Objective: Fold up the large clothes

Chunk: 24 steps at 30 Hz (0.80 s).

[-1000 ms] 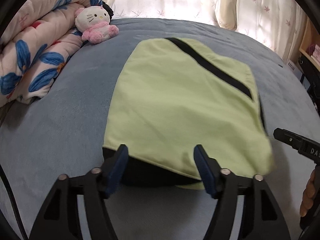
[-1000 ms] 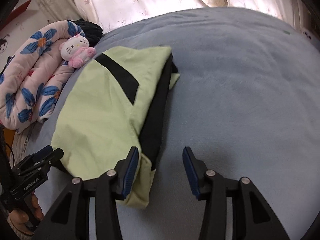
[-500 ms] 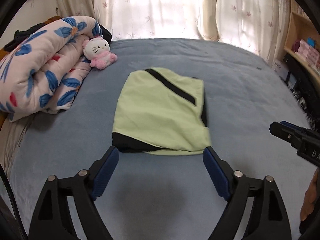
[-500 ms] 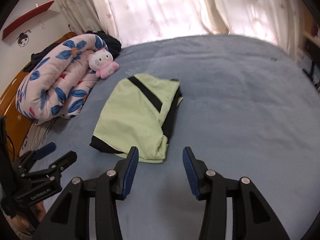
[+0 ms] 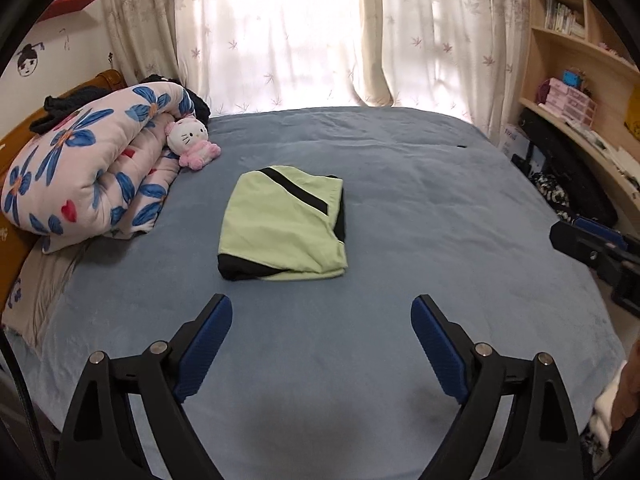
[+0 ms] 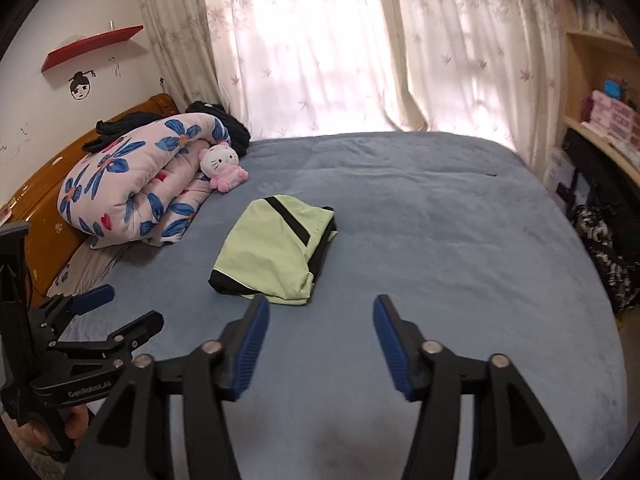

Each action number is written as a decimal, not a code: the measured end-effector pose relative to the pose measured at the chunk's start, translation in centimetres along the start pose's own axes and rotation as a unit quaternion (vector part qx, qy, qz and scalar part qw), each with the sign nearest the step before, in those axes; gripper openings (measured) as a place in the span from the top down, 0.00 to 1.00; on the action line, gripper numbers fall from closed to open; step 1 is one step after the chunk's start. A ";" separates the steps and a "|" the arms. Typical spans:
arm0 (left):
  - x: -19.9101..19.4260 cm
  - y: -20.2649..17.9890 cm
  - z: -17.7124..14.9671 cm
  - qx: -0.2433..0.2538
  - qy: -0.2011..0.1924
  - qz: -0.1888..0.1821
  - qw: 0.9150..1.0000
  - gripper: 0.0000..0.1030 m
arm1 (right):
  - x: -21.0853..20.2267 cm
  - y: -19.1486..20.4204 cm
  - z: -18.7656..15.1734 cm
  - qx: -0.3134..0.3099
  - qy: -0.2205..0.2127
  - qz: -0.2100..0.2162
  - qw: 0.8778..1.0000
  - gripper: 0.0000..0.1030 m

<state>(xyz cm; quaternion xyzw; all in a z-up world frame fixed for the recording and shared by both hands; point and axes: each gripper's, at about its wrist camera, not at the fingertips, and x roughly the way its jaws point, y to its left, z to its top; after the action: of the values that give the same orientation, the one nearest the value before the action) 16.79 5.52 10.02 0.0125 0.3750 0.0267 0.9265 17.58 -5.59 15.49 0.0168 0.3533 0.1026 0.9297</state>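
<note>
A light green garment with black trim (image 5: 282,224) lies folded into a compact rectangle on the blue bed (image 5: 420,208); the right wrist view shows the garment (image 6: 272,254) from the other side. My left gripper (image 5: 322,312) hangs well back from it over the bed's near part, its jaws opening wide with nothing between them. My right gripper (image 6: 320,314) is likewise high and back from the garment, its jaws opening and empty. Each gripper shows at the edge of the other's view: the right gripper (image 5: 588,236) and the left gripper (image 6: 96,312).
A rolled floral quilt (image 5: 88,164) and a white-and-pink plush toy (image 5: 192,142) lie at the bed's left by the wooden headboard (image 6: 44,200). Curtains (image 5: 280,32) hang behind the bed. Shelves (image 5: 576,80) and dark bags (image 5: 568,184) line the right side.
Both grippers have drawn back and up from the folded garment, which now looks small and far. The left jaws have spread much wider; the right jaws have widened too.
</note>
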 end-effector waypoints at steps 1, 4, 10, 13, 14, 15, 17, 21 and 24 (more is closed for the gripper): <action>-0.7 -0.5 -0.8 -0.001 0.001 0.002 1.000 0.12 | -0.7 0.0 -0.8 -0.001 -0.001 -0.007 1.000 0.40; -2.2 -1.5 -3.1 -0.007 -0.007 0.006 1.000 0.12 | -1.7 -0.1 -3.6 0.002 0.007 -0.012 1.000 0.40; -2.7 -3.9 -8.6 -0.010 -0.005 0.022 1.000 0.12 | -2.4 -0.6 -10.6 0.011 0.020 -0.045 0.999 0.40; -2.1 -5.2 -11.2 -0.014 0.009 0.011 1.000 0.12 | -2.7 -1.0 -13.6 0.027 0.028 -0.052 0.998 0.40; -1.9 -5.4 -11.5 -0.014 0.011 0.011 1.000 0.12 | -2.7 -1.1 -14.5 0.034 0.029 -0.051 0.998 0.40; -1.8 -5.9 -12.1 -0.013 0.011 0.012 1.000 0.12 | -2.8 -1.2 -15.1 0.036 0.027 -0.051 0.998 0.40; -1.8 -6.7 -12.8 -0.009 0.009 0.011 1.000 0.12 | -2.8 -1.4 -16.5 0.042 0.031 -0.056 0.997 0.40; -1.6 -7.7 -13.9 -0.005 0.008 0.012 1.000 0.12 | -2.4 -1.5 -18.0 0.056 0.049 -0.035 0.997 0.39; -1.4 -8.1 -14.4 -0.003 0.013 0.020 1.000 0.13 | -2.4 -1.3 -18.7 0.054 0.053 -0.043 0.996 0.39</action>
<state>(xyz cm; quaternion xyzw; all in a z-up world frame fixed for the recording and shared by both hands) 6.10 -2.58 0.27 0.0172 0.3864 0.0469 0.9210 3.77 -8.15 2.88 0.0463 0.4071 0.0441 0.9112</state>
